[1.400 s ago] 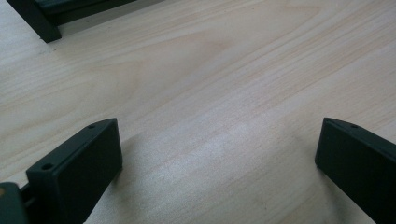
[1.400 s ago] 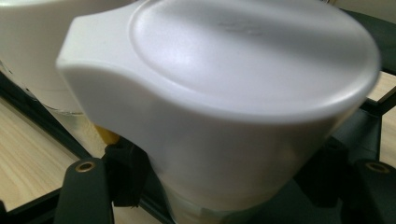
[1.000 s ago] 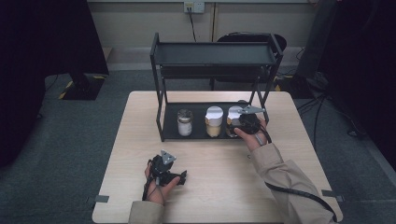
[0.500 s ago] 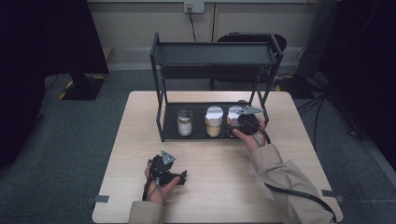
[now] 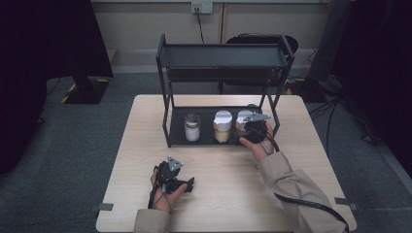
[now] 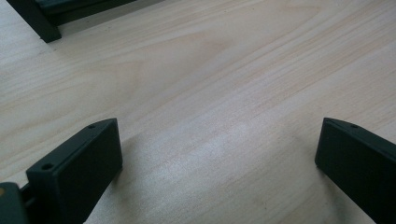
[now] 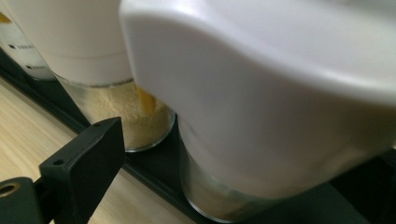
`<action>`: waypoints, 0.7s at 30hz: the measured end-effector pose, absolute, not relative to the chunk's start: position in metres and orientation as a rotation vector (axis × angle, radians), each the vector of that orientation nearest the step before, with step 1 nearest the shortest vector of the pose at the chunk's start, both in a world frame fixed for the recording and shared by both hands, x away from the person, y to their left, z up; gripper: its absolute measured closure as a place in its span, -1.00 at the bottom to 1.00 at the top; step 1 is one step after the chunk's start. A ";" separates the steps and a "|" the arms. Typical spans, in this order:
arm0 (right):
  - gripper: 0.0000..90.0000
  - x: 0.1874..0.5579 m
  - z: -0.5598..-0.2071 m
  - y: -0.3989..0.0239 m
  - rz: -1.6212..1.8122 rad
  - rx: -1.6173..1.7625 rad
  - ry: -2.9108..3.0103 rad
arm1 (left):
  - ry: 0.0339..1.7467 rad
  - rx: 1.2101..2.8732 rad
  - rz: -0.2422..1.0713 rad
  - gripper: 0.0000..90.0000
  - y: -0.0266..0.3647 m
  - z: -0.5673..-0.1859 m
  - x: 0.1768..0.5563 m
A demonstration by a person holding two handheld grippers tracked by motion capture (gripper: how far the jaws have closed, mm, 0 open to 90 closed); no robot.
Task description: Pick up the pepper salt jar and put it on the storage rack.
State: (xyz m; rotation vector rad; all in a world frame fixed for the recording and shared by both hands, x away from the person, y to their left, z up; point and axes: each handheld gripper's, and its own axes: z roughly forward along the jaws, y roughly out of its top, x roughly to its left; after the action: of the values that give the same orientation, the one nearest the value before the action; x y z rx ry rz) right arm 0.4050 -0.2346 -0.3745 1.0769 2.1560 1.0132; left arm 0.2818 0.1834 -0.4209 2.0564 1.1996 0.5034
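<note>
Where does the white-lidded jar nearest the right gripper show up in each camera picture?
High view: the rightmost jar stands on the rack's bottom shelf, partly behind the right gripper.
Left gripper view: not in it; bare table between open jaws.
Right gripper view: the jar looms close at centre and right.
Shared landmark: the middle jar beside it.

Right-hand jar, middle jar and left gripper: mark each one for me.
Right-hand jar [image 7: 261, 93], right gripper view, on its white lid.
Middle jar [image 5: 222, 120], high view, on its lid top.
Left gripper [image 6: 217, 158], left gripper view, midway between its fingertips.
</note>
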 end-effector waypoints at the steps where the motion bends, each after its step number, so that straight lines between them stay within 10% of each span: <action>1: -0.96 0.404 -0.375 -0.234 1.017 1.078 2.154 | 1.200 2.056 0.503 -1.00 0.183 -0.421 0.282; 21: -0.98 0.391 -0.381 -0.230 1.037 1.141 2.087 | 1.200 2.056 0.503 -1.00 0.183 -0.421 0.282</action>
State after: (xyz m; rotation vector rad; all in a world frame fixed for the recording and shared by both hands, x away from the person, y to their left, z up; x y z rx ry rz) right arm 0.3906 -0.2303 -0.3814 1.1408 2.0874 1.0371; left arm 0.2818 0.1835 -0.4209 2.0564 1.1995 0.5032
